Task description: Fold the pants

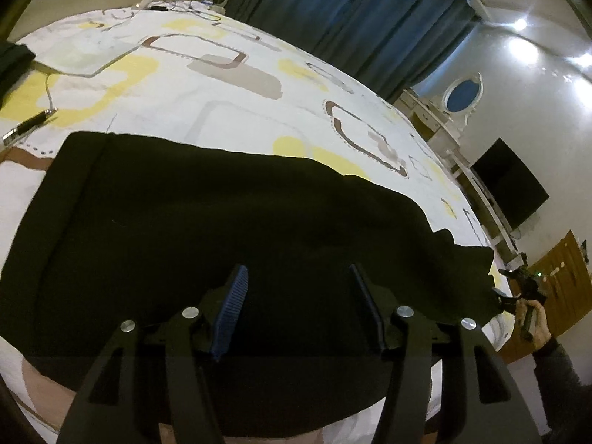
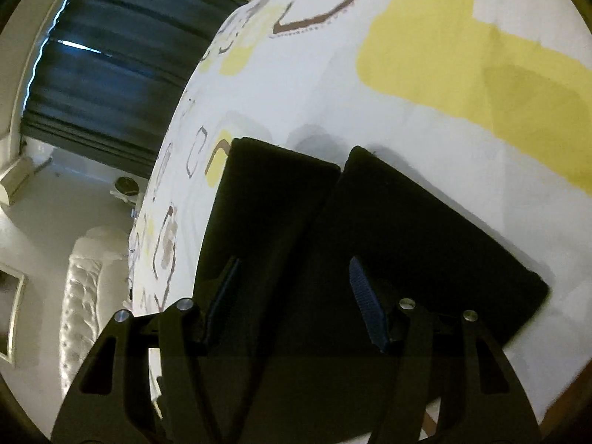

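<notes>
We see the black pants (image 1: 222,222) spread flat across the patterned bed (image 1: 229,85); our left gripper (image 1: 298,277) hovers above the cloth, fingers wide apart, holding nothing; our right gripper (image 2: 294,270) hangs over the two leg ends, fingers likewise spread and empty.

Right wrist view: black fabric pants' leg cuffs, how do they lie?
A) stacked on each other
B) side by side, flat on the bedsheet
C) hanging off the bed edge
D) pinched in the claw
B: the black fabric pants show two cuffs side by side, flat on the patterned bedsheet, with the right claw open above them.
</notes>
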{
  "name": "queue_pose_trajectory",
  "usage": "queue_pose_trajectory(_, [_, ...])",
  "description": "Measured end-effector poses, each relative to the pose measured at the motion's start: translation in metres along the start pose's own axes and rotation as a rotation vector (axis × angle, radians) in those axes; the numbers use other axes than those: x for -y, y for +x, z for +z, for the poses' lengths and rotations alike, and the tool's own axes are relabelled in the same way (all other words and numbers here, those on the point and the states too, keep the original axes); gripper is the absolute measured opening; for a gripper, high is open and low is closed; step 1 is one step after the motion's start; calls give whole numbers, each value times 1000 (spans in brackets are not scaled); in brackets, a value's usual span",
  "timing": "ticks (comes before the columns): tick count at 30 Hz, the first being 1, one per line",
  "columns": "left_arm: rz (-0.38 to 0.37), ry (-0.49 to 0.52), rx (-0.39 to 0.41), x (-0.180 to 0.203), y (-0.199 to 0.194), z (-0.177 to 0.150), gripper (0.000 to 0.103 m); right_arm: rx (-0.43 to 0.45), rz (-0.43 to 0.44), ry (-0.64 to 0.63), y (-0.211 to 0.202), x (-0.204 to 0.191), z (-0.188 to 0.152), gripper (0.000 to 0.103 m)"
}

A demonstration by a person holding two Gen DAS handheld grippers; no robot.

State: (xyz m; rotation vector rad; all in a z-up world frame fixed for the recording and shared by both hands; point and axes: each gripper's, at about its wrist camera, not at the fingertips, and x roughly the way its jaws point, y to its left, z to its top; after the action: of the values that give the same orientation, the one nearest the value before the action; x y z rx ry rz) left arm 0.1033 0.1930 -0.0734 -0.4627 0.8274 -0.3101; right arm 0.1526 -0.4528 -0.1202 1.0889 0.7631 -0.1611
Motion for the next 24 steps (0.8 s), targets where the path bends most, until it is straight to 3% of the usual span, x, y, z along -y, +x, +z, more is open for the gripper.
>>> queue_pose_trajectory(3, [3,-28,-7,-2,3,0,57,17,50,45,10,1,4,60])
queue_pose_trajectory(6, [6,-46,-7,-4,4,0,57,41,81,88,9,3,12,45])
queue_pose_trajectory(17, [14,-74,-3,-5,10,-1,59,26,59,108,33,4,24,44])
queue_pose_trajectory(21, [6,-74,-1,-3,11,-1,66,21,-14,61,34,0,27,10])
queue_pose_trajectory(24, [12,-71,0,-3,11,-1,66,32,7,64,29,2,25,7])
